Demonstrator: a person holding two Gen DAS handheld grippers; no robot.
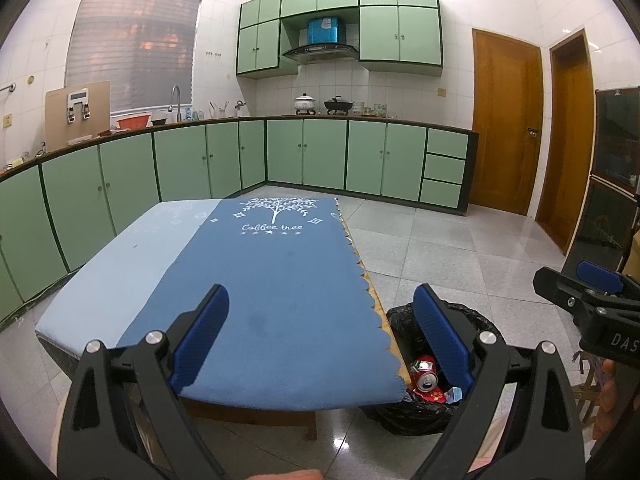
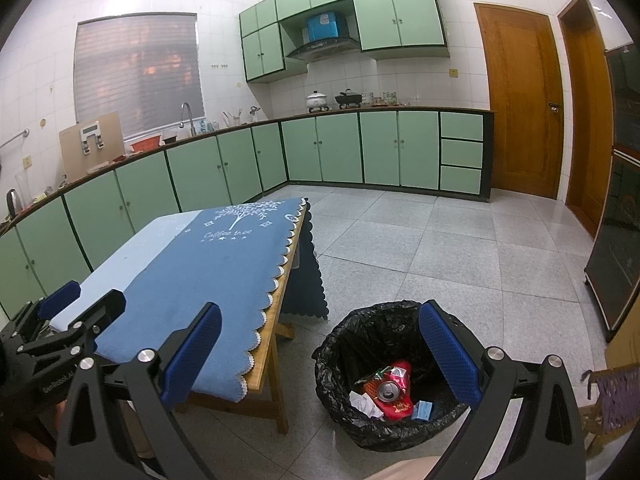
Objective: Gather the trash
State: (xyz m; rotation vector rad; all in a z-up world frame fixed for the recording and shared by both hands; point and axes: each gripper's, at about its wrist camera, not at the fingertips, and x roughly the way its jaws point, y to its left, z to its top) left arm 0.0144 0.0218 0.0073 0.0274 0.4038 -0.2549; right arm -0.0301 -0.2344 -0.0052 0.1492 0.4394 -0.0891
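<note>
Trash, including a crushed red can [image 2: 390, 389], crumpled paper [image 2: 366, 404] and a blue packet [image 2: 423, 410], was seen in the black-lined bin [image 2: 340, 344] on the floor beside the table [image 1: 256, 300]. Both the left tongs [image 1: 320, 340] and right tongs [image 2: 320, 364] were held spread, nothing pinched.

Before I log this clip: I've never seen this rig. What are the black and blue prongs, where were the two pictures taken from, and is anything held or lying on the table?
The prongs are two-finger grippers a person holds, one per hand, each with a fisheye camera looking along its fingers. One picture comes from the left gripper, one from the right gripper. Both are open and hold nothing. The table shows only its blue cloth. Beside it, a black-lined trash bin holds a red can, crumpled paper and wrappers.
</note>
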